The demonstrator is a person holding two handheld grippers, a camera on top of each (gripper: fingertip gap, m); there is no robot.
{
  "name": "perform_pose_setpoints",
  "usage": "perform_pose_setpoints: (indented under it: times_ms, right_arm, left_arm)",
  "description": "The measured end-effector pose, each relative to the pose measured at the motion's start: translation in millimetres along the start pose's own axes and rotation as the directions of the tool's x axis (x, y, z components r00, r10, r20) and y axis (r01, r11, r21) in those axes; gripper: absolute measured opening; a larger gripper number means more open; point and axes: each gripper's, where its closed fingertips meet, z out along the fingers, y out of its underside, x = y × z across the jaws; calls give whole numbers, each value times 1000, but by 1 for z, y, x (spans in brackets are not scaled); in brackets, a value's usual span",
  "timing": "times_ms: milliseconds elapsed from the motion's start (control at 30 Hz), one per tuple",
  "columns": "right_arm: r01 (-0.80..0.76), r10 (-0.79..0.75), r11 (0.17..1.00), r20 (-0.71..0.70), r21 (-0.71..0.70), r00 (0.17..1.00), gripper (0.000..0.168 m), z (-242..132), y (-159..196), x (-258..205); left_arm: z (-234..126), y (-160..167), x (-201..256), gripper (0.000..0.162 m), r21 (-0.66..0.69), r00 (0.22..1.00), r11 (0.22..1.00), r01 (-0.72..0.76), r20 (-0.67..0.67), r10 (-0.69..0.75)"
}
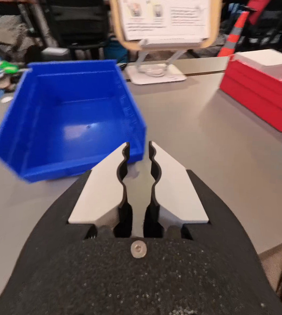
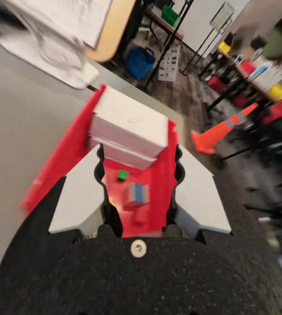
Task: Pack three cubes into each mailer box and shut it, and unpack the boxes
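Observation:
My left gripper (image 1: 139, 144) hangs over the grey table at the near right corner of an empty blue bin (image 1: 26, 119); its fingers stand a narrow gap apart and hold nothing. My right gripper (image 2: 139, 148) is wide open and empty above a red bin (image 2: 65, 153). In that bin two shut white mailer boxes are stacked, the upper (image 2: 130, 126) on the lower (image 2: 128, 156). In front of them lie a green cube (image 2: 122, 175), a blue-and-grey cube (image 2: 138, 194) and a red cube (image 2: 139, 218); a yellow bit (image 2: 111, 199) peeks from behind my left finger. The red bin (image 1: 256, 95) also shows at the right of the left wrist view.
A white stand base (image 1: 159, 73) holding a wood-framed board sits at the table's back edge. An orange traffic cone (image 2: 222, 129) stands on the floor beyond the table's far edge (image 2: 153, 100). Bare grey tabletop (image 1: 196, 136) lies between the two bins. My hands' fingertips stand some 55 cm from each other.

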Motion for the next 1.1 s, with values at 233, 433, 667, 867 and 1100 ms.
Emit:
perform_pose_setpoints:
  times_ms: [233,433,667,867,1100]
  right_arm:
    - [-460,465,882,26,-99,885,55,-58,83,-84]
    - [-459,473,874,65,-160,879,55,-48,95,-83]
    - [-498,528,840,109,-214,843,44,-52,102,-95]
    - [-464,492,860,101,-213,865,46,-56,104,-98]
    - [-478,501,854,79,-203,862,46,-57,107,-90]
  left_arm:
    - [-15,53,-78,27,-135,980,981,140,161,-118]
    - [-3,52,-81,26,-143,982,981,133,156,-110]
    - [-1,51,-75,25,-154,985,986,55,170,-28]
    - [3,51,-78,25,-154,984,986,70,171,-44]
    - [6,50,-77,25,-156,985,986,63,171,-36]
